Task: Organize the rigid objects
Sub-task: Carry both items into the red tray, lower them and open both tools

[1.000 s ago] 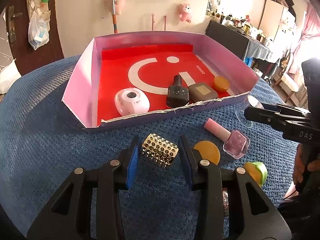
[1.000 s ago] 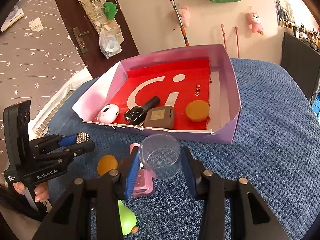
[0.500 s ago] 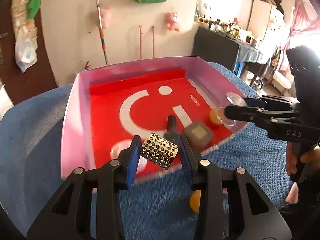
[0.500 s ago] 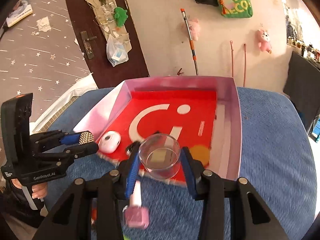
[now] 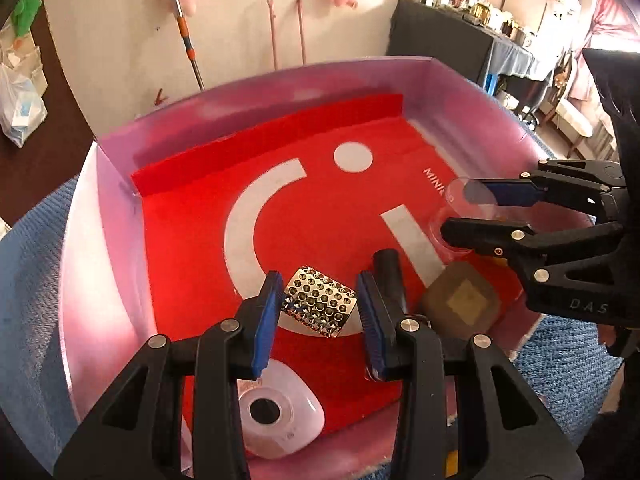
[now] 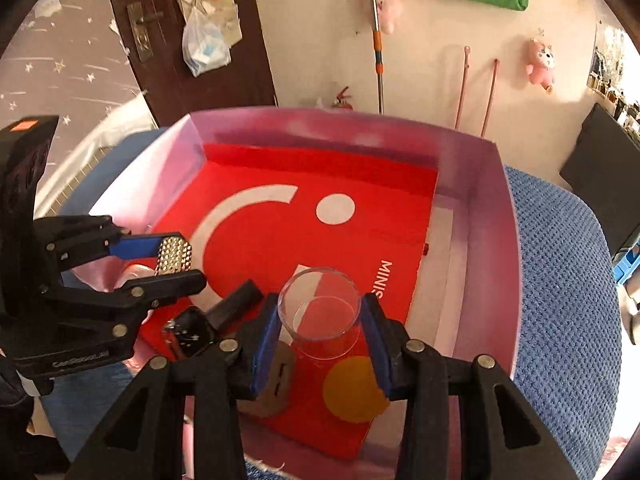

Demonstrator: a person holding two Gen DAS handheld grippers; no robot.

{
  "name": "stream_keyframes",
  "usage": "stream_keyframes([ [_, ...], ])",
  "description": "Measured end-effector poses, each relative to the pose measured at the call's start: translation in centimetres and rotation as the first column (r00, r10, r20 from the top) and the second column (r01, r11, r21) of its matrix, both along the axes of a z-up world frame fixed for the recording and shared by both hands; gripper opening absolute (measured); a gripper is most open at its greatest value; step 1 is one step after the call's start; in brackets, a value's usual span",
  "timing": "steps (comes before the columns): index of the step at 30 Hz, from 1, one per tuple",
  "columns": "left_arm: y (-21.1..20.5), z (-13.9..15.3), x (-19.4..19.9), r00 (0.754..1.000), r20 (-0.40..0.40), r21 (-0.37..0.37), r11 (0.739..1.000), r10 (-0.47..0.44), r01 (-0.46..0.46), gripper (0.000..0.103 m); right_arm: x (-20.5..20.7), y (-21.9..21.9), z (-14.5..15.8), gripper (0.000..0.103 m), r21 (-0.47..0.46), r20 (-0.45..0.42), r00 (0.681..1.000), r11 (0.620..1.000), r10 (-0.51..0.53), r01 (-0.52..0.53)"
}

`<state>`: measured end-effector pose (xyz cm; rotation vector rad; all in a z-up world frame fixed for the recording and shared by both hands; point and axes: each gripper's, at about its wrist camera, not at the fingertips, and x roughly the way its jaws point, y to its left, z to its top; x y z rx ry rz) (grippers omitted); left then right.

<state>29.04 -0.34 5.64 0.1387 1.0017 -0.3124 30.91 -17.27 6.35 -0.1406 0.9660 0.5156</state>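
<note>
The white round gadget (image 5: 276,416) is partly hidden behind the left gripper (image 5: 318,312). The brown square case (image 6: 276,384) hides behind the right gripper (image 6: 320,322). The red word (image 6: 382,280) is cut short.

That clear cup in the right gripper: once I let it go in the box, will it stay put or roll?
The clear cup, held tilted in the right gripper over the box, looks round and smooth, so it may roll if dropped sideways. It is probably light, stiff plastic or glass; set upright, it should likely stand.

A lived-in home room: pink plush toys (image 6: 541,65) hang on the wall beyond the claw, a mop handle (image 6: 376,36) leaning alongside.
</note>
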Motion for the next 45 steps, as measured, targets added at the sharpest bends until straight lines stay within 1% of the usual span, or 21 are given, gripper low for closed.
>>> stream_keyframes([
  [6,0.2,-1.0,0.3,1.0,-0.029,0.01,1.0,0.008,-0.008,0.036,0.5,0.7,-1.0,0.044,-0.045,-0.025,1.0,0.999,0.005,-0.006],
  [21,0.7,-1.3,0.4,1.0,-0.029,-0.007,1.0,0.012,-0.012,0.036,0.2,1.0,-0.8,0.044,-0.052,-0.02,1.0,0.999,0.012,-0.013],
  [25,0.9,-1.1,0.2,1.0,-0.028,-0.014,1.0,0.009,-0.009,0.037,0.1,1.0,-0.6,0.047,-0.046,-0.017,1.0,0.999,0.014,-0.015],
  [27,1.0,-1.0,0.2,1.0,-0.028,-0.023,1.0,0.009,-0.009,0.041,0.1,0.9,-0.5,0.049,-0.044,-0.013,1.0,0.999,0.013,-0.014],
  [28,1.1,-0.8,0.1,1.0,-0.023,-0.025,1.0,0.01,-0.01,0.046,0.1,0.8,-0.4,0.051,-0.043,-0.011,1.0,0.999,0.013,-0.013],
  [29,1.1,-0.7,0.0,1.0,-0.015,-0.025,1.0,0.012,-0.013,0.049,0.0,0.9,-0.3,0.051,-0.043,-0.009,1.0,0.999,0.013,-0.013],
  [31,1.0,-0.3,-0.2,1.0,-0.004,-0.031,0.999,0.008,-0.008,0.049,0.0,0.8,-0.1,0.052,-0.04,-0.006,1.0,0.999,0.012,-0.012],
  [33,1.0,0.1,-0.3,1.0,0.007,-0.031,0.999,0.008,-0.008,0.053,-0.1,0.7,0.0,0.052,-0.036,-0.005,1.0,0.999,0.011,-0.011],
  [35,1.1,0.5,-0.6,1.0,0.025,-0.026,1.0,0.017,-0.016,0.061,-0.2,0.6,0.2,0.052,-0.033,-0.003,1.0,0.999,0.01,-0.01],
  [38,1.2,1.1,-1.2,0.998,0.053,-0.024,0.999,0.023,-0.021,0.062,-0.6,0.4,0.7,0.055,-0.022,0.011,1.0,1.0,0.006,-0.006],
  [39,1.3,1.3,-1.3,0.998,0.061,-0.022,0.999,0.027,-0.026,0.062,-0.8,0.3,1.0,0.059,-0.017,0.018,1.0,1.0,0.007,-0.006],
  [40,1.3,1.5,-1.5,0.997,0.07,-0.021,0.999,0.032,-0.03,0.062,-0.9,0.2,1.2,0.06,-0.013,0.024,1.0,1.0,0.006,-0.006],
  [43,1.5,2.5,-2.2,0.994,0.099,-0.022,0.999,0.041,-0.039,0.062,-1.6,0.0,2.2,0.061,-0.006,0.048,0.999,1.0,0.006,-0.006],
  [45,1.4,3.2,-2.9,0.991,0.125,-0.021,0.999,0.047,-0.044,0.066,-2.2,-0.2,2.9,0.062,0.005,0.066,0.998,1.0,0.009,-0.009],
])
